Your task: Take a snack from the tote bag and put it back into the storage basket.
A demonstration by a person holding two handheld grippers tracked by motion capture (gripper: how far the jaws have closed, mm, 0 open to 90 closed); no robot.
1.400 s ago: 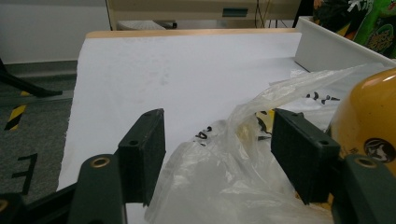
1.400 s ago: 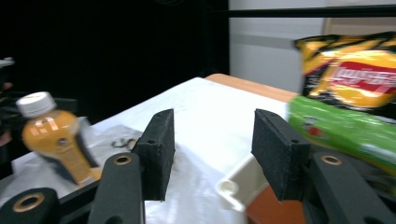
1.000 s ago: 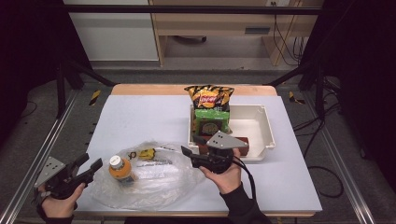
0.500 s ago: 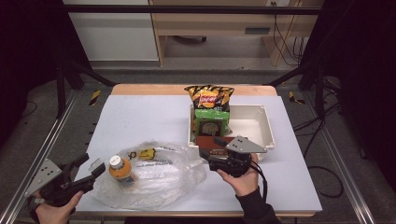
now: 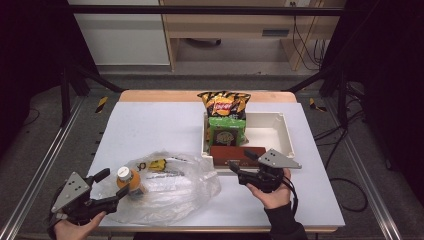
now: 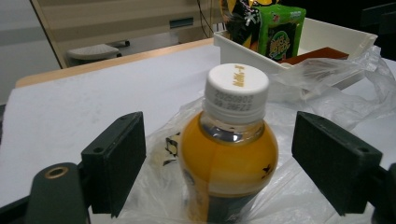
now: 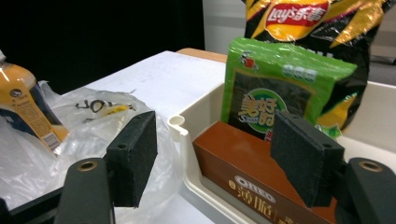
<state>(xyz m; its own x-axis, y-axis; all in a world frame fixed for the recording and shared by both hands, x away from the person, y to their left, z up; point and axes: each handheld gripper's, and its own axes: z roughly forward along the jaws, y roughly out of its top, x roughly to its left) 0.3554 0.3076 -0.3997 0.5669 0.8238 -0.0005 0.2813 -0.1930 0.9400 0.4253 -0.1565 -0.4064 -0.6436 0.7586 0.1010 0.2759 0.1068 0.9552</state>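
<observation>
High view. The left gripper (image 5: 111, 186) is held low at the near left corner of the table (image 5: 150, 125), gripped from below by the left hand (image 5: 75, 229), with its jaws pointed right and slightly away from the person. The jaws are seen apart, having just been opening; the orange juice bottle (image 5: 128, 181) stands just beyond their tips, on the clear plastic bag (image 5: 170, 187). The right gripper (image 5: 242, 165) is carried by the right hand (image 5: 270, 192), palm under the body, with the forearm entering from the bottom edge. Its jaws are pointed left and away, toward the near wall of the white bin (image 5: 285, 135), and are apart with nothing between them; they too have just been opening.

Left gripper view. The bottle (image 6: 229, 154) is seen upright between the two black pads (image 6: 116, 158), with a clear gap on each side, so no pad is pressing on it. Its white cap (image 6: 237, 88) is on. The bag (image 6: 327, 88) lies under and behind it.

Right gripper view. The pads (image 7: 133, 154) are spread wide. Beyond them the brown Oreo box (image 7: 252, 182) lies in the bin (image 7: 180, 126), with the green snack packet (image 7: 280, 88) and the Lay's chip bag (image 7: 322, 23) standing behind it. The bottle (image 7: 25, 102) is noted at far left.
</observation>
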